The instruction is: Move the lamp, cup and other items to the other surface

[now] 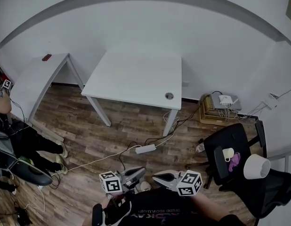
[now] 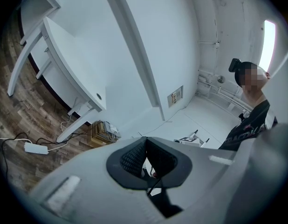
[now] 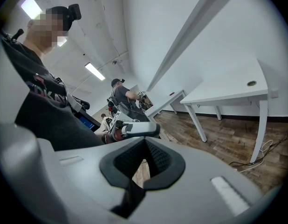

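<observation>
A white lamp (image 1: 256,166) stands at the right beside a black chair (image 1: 239,135). On the chair's seat sit a white cup (image 1: 228,153) and a purple item (image 1: 235,161). The white table (image 1: 136,74) in the middle carries nothing. My left gripper (image 1: 138,173) and right gripper (image 1: 158,176) hang low in the head view, tips facing each other, far from the chair and the table. Both are shut and hold nothing. The left gripper view has its jaws (image 2: 145,140) together; the right gripper view shows the same (image 3: 145,141), with the left gripper (image 3: 134,129) ahead.
A second white table (image 1: 37,76) at the left holds a small red item (image 1: 46,57). A power strip (image 1: 145,149) and cables lie on the wood floor. A stack of boxes (image 1: 221,108) stands by the wall. A person (image 1: 23,145) is at the left edge.
</observation>
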Demonstrator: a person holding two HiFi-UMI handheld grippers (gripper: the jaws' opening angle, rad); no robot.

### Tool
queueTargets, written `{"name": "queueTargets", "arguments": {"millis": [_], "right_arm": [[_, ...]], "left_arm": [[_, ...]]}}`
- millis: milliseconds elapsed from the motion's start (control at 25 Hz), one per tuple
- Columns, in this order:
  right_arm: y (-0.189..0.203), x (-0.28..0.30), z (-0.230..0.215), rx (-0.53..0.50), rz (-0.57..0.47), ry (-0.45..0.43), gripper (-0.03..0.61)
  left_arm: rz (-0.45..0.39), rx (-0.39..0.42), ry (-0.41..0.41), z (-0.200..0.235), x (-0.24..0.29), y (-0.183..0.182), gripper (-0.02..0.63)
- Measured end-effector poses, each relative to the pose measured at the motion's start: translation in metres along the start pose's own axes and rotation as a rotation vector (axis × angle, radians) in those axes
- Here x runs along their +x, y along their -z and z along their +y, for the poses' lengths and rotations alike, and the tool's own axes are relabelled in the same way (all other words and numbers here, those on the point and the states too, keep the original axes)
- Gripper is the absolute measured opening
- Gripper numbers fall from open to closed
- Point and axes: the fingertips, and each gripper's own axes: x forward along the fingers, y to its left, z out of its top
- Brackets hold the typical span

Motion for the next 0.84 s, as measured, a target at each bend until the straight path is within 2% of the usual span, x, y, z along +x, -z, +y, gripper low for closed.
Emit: {"name": "queueTargets", "arguments": {"millis": [840], "right_arm": [[0.003,-0.011,0.010,-0.010,-0.050,0.031,0.003]], "left_arm": [[0.036,0.010,0.026,-0.013,0.004,0.009,0.002]]}}
